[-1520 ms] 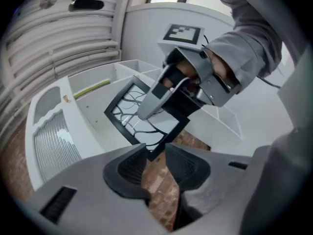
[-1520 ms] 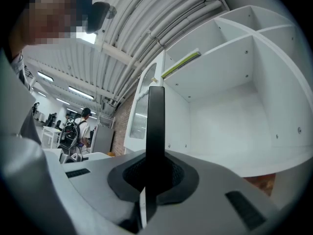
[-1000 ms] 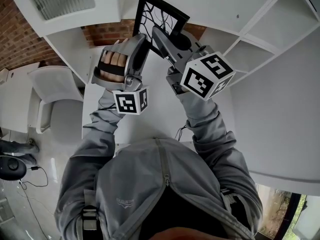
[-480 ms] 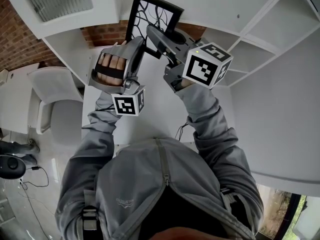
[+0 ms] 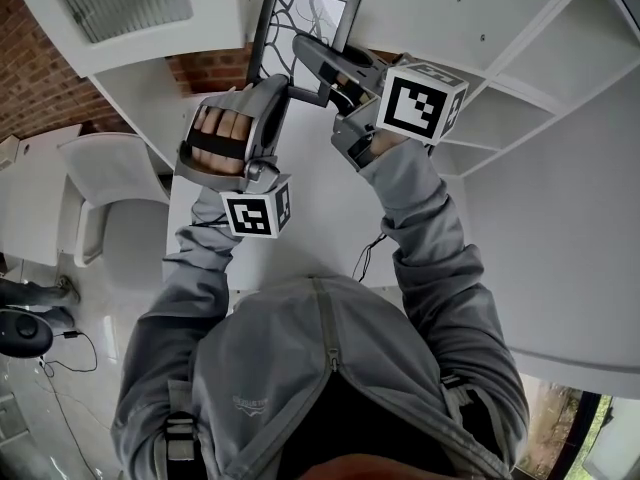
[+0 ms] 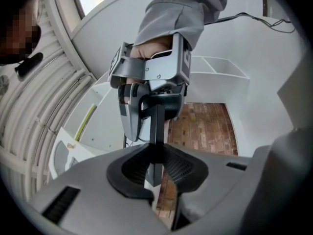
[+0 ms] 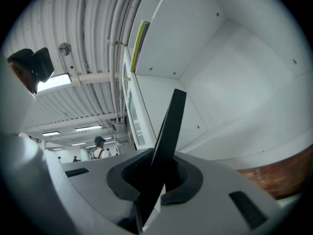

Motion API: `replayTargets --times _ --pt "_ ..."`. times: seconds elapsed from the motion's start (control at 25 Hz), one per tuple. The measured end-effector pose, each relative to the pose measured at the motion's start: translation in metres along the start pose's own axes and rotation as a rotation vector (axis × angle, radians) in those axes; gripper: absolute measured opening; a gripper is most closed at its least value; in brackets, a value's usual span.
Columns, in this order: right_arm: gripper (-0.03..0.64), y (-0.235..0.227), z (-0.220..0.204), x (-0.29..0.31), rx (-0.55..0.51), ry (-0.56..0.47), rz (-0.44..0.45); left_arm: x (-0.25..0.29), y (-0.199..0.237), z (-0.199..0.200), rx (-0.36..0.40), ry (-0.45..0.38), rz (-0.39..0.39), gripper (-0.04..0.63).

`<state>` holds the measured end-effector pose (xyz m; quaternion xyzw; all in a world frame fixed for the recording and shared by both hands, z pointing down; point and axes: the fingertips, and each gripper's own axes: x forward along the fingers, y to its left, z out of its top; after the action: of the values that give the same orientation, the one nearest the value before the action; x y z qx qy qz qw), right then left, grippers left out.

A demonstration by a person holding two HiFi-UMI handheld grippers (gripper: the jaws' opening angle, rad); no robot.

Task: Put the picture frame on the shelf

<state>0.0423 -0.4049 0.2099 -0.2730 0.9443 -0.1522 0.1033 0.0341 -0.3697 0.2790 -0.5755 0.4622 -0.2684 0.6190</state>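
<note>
Now fingers (image 6: 129, 173) of the left gripper (image 6: 155, 166), just closing, and right gripper (image 7: 157, 179) pinch the picture frame (image 5: 300, 20).

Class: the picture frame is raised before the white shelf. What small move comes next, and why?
Probably ease the picture frame forward into the shelf. The right gripper is clamped on it, the jaws of the left gripper have just been closing and now pinch its edge, and it rests on no board yet.
</note>
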Motion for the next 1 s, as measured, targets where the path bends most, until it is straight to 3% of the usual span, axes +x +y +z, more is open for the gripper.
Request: replayTargets --times 0.52,1.0 --pt "0.14 -0.005 -0.001 0.005 0.021 0.023 0.003 -0.002 0.009 0.006 -0.119 0.049 -0.144 0.078" --pt "0.219 -0.011 0.003 -0.001 0.093 -0.026 -0.005 -0.005 0.016 0.012 -0.129 0.074 -0.193 0.077"
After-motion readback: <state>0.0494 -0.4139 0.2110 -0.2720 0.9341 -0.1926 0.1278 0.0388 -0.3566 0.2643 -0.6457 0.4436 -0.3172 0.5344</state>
